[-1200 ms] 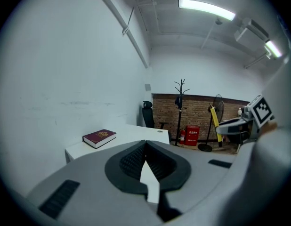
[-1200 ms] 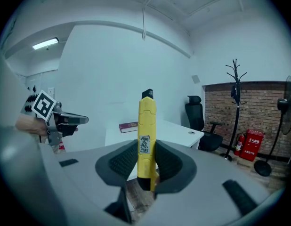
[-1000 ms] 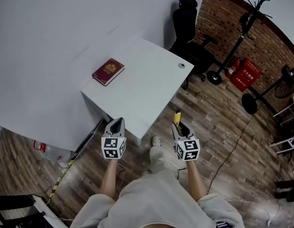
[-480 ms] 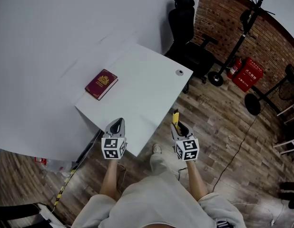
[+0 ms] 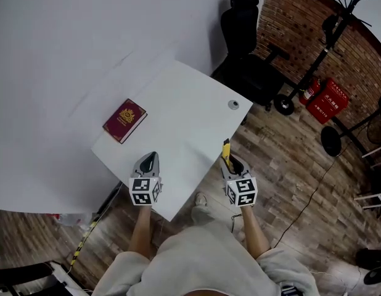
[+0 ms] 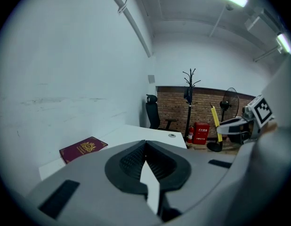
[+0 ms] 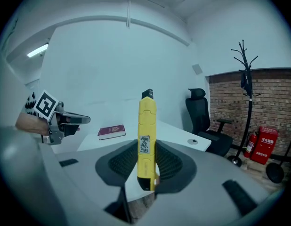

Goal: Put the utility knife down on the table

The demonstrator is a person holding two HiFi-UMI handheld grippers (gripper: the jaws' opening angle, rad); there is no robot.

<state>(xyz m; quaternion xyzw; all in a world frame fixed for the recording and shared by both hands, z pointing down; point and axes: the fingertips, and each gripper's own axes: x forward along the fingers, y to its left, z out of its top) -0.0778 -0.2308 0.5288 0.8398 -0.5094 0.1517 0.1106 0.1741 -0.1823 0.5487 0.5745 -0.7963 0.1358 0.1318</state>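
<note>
A yellow utility knife (image 7: 146, 135) stands upright between the pads of my right gripper (image 7: 146, 150), which is shut on it. In the head view the knife (image 5: 226, 149) and right gripper (image 5: 231, 164) hang over the right-hand edge of the white table (image 5: 178, 113). My left gripper (image 5: 150, 160) is over the table's near corner, its jaws closed to a point with nothing in them. The left gripper view shows its pads (image 6: 131, 161) meeting, with the knife (image 6: 214, 122) off to the right.
A dark red booklet (image 5: 124, 120) lies on the table's left part, and a round grommet (image 5: 233, 105) sits near its far right corner. A black office chair (image 5: 247, 48) stands behind the table. A coat stand (image 5: 329, 36) and red extinguisher box (image 5: 330, 97) are by the brick wall.
Both grippers have come forward to the table. The left one now hangs over its near corner and the right one, still holding the knife, has reached its right edge.
</note>
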